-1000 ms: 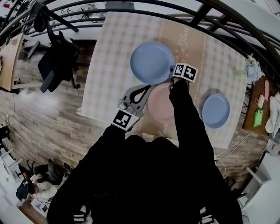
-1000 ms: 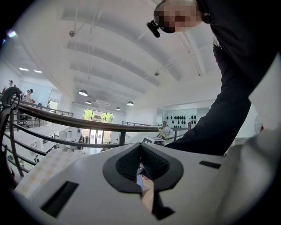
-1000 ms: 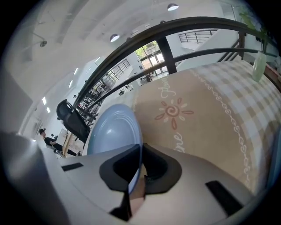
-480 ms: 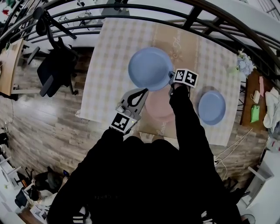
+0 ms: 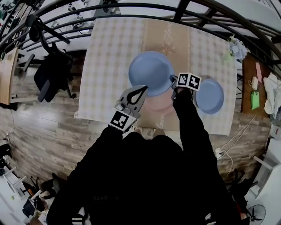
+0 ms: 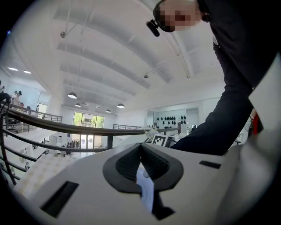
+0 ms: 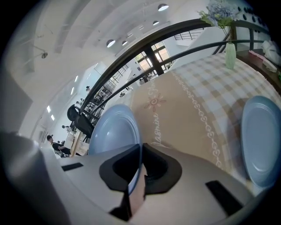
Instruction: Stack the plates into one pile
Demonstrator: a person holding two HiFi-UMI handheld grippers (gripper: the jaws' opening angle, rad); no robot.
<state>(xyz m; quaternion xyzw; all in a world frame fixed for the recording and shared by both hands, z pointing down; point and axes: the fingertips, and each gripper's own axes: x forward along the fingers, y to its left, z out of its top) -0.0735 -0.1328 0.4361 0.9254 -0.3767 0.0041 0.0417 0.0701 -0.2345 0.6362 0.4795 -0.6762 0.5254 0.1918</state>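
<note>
My right gripper (image 5: 173, 81) is shut on the right rim of a large blue plate (image 5: 150, 71), which hangs tilted over the table. In the right gripper view the rim runs between the pads (image 7: 151, 165) and the blue plate (image 7: 113, 130) fills the left. A pink plate (image 5: 159, 103) lies on the tan runner, partly under the blue one. A smaller blue plate (image 5: 210, 96) lies to the right, also the smaller blue plate (image 7: 260, 141). My left gripper (image 5: 142, 89) is shut with its tips at the large plate's near rim; its own view shows the left gripper (image 6: 140, 146) with nothing gripped.
The checked table (image 5: 109, 48) has a flower vase (image 5: 233, 46) at its far right corner. A dark railing (image 5: 131, 9) curves behind it. An office chair (image 5: 48, 70) stands on the wood floor to the left. A side table (image 5: 257, 94) with small items is at the right.
The right gripper has carried the large blue plate toward me and rightward, so it now overlaps the pink plate more. The left gripper has shifted along with it, staying at the plate's near rim.
</note>
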